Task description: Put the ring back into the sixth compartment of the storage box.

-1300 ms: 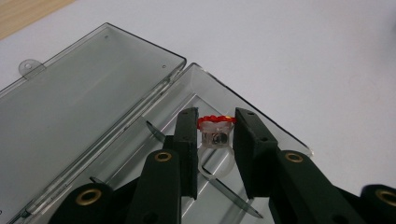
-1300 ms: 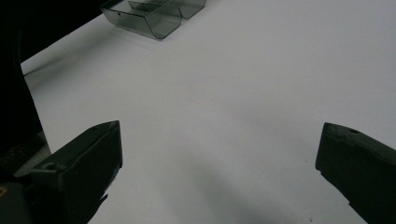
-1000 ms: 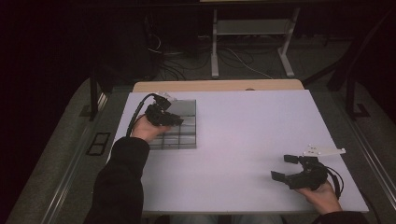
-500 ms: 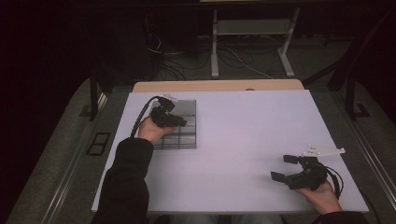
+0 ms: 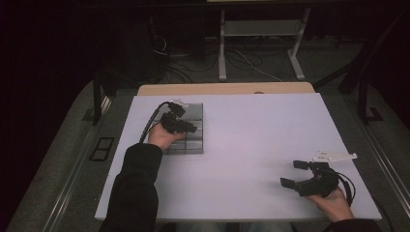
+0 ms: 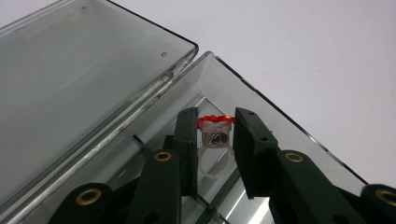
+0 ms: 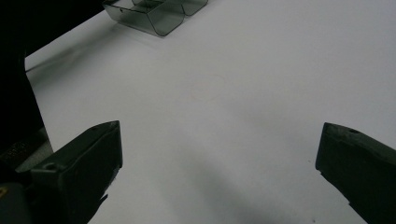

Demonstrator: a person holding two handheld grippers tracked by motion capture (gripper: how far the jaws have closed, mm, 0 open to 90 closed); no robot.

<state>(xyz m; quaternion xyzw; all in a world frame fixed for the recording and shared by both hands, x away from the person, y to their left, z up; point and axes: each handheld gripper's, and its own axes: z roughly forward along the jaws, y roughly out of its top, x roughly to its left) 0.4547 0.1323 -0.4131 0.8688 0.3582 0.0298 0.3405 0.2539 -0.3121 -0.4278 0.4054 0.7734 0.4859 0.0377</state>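
Observation:
A clear smoky plastic compartment box point(image 5: 195, 145) lies at the table's left with its lid point(image 6: 70, 84) folded open flat. My left gripper point(image 5: 192, 129) hovers over the box's compartments. Its jaws point(image 6: 215, 119) are shut on a small ring point(image 6: 215, 135) with a red top and a clear band, held upright above a compartment near the box's corner. My right gripper point(image 5: 292, 174) rests low over the bare white table at the front right, wide open with nothing between its jaws point(image 7: 219, 130). A corner of the box point(image 7: 154, 16) shows far off in the right gripper view.
The white tabletop point(image 5: 261, 140) stretches between the two hands. A tan board edge point(image 5: 227, 88) runs along the table's far side. Behind it the floor is dark, with cables and a desk frame point(image 5: 261, 29).
My left gripper has shifted slightly right and nearer over the box. The right gripper has stayed put.

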